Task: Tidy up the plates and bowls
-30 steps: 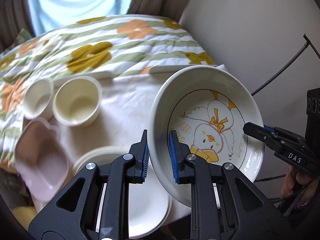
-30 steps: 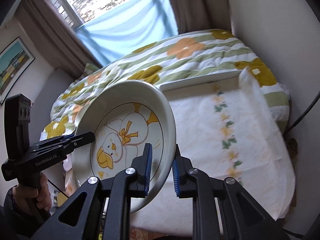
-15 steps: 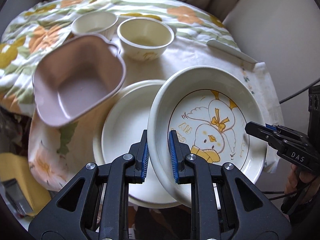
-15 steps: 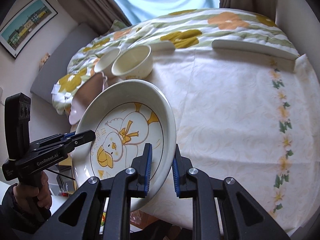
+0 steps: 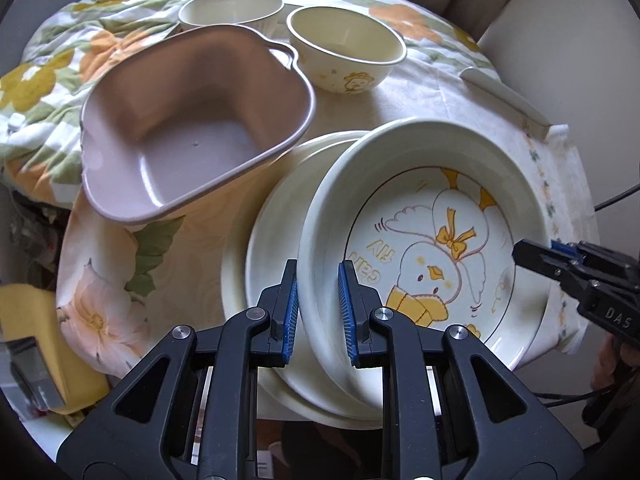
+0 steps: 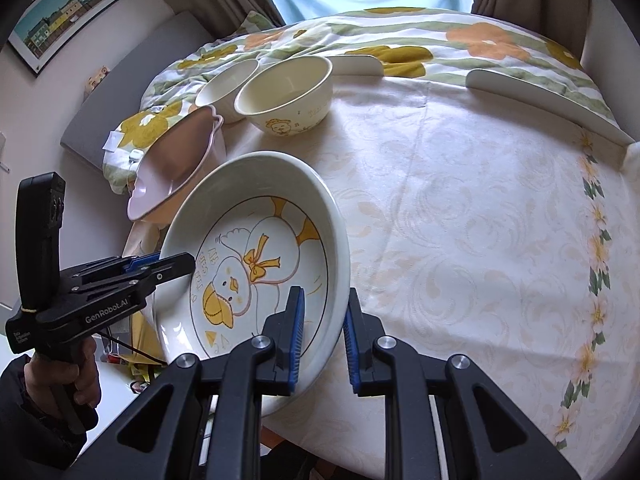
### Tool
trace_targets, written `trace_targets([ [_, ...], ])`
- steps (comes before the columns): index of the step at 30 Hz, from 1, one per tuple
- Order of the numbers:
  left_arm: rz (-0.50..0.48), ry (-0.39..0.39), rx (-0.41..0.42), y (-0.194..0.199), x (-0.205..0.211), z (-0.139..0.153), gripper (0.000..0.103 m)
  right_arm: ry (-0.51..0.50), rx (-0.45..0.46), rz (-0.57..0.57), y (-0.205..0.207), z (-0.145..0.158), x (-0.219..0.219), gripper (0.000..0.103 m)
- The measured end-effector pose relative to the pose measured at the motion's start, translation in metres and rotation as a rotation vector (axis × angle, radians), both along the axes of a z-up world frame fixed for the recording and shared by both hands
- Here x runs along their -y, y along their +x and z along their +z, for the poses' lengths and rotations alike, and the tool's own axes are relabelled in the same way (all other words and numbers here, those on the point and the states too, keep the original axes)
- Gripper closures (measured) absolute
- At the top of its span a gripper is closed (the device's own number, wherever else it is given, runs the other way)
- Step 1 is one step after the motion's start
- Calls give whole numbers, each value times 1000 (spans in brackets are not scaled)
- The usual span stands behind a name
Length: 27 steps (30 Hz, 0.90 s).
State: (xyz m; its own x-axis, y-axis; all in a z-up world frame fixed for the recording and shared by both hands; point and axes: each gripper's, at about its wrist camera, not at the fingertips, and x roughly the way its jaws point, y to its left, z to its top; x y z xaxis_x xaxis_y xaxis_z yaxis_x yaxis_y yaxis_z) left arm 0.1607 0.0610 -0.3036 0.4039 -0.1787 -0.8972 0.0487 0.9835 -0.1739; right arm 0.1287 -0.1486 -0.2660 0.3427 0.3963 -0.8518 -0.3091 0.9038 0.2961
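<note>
Now the duck plate is hanging tilted just above the plain cream plates, and I am clamping its rim on two sides: my left gripper on the near-left edge, my right gripper opposite. Behind the stack, the pink bowl and two cream bowls are sitting on the tablecloth.
</note>
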Motion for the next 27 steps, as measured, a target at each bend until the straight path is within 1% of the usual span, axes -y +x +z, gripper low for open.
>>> trace_targets([
  [4,-5,61,0,-1,-1,-3,86,-15,13,17,2,1,-8,86],
  [9,-24,120,12,-1,4,-3,87,-40,24,23,3,0,-12,86],
  [13,-52,200,30,-2,13,-4,86,-50,16,16,3,-4,-15,86],
  [18,-75,277,48,-3,22,-2,86,-60,15,0,3,-7,-17,86],
  [27,-86,339,54,-3,26,-1,87,-93,23,-11,4,-9,-23,86],
])
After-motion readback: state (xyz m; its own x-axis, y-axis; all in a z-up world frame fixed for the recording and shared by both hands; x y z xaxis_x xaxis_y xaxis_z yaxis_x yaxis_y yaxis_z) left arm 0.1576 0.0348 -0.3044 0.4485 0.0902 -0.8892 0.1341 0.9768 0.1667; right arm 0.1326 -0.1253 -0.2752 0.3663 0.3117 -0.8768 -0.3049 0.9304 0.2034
